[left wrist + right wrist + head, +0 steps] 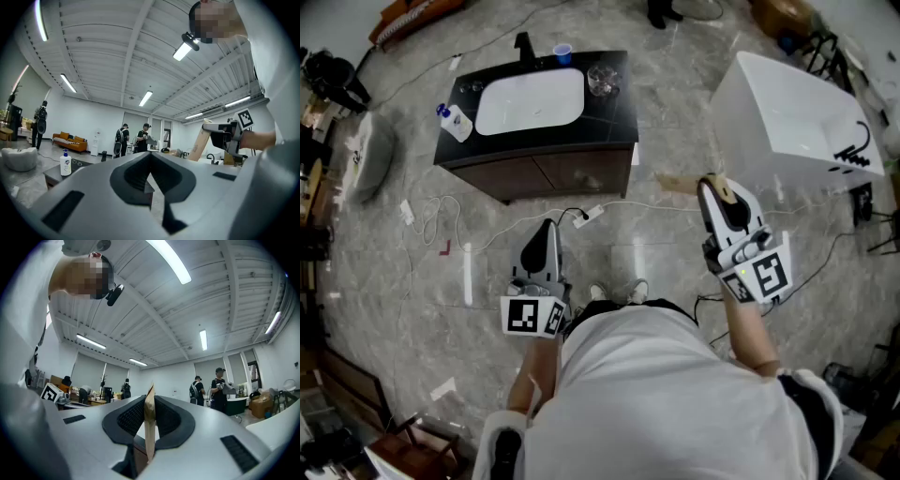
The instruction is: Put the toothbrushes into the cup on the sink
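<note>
I see my right gripper (149,401) with its ribbed black fingers (131,418) clamped on a flat tan cardboard strip (150,432) with no legible print, my left gripper (151,157) with fingers (138,176) together and empty, and the small round blue cup (563,52) well away on the glossy black sink desk (614,112).

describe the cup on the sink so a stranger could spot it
Find the dark vanity cabinet with the white oval basin. On its back edge, just right of the black faucet, stands a small blue cup. The glass vessel beside the basin is clear, and the pump bottle is white.
</note>
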Motion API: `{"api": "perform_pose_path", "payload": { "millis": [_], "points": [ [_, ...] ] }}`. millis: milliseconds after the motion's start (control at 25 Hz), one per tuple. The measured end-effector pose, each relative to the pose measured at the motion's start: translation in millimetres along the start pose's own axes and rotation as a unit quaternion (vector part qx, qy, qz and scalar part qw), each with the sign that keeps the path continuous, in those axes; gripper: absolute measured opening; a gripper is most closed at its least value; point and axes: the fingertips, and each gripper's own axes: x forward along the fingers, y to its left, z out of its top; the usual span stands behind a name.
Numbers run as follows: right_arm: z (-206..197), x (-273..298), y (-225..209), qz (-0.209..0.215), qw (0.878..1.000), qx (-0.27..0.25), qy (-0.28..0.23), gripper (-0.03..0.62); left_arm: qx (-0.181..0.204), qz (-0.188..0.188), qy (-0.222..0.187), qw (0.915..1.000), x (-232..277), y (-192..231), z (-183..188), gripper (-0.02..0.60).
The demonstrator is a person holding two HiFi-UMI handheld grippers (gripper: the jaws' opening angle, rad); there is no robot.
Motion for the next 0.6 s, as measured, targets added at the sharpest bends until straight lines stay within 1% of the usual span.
{"api": "perform_pose_path", "payload": {
  "millis": [600],
  "points": [
    [-4.6, -36.4, -31.0, 0.004, 1.0, 0.001, 0.0, 0.069, 0.002, -0.007, -0.002, 1.0, 19.8, -45.4, -8.7, 0.003]
  ]
}}
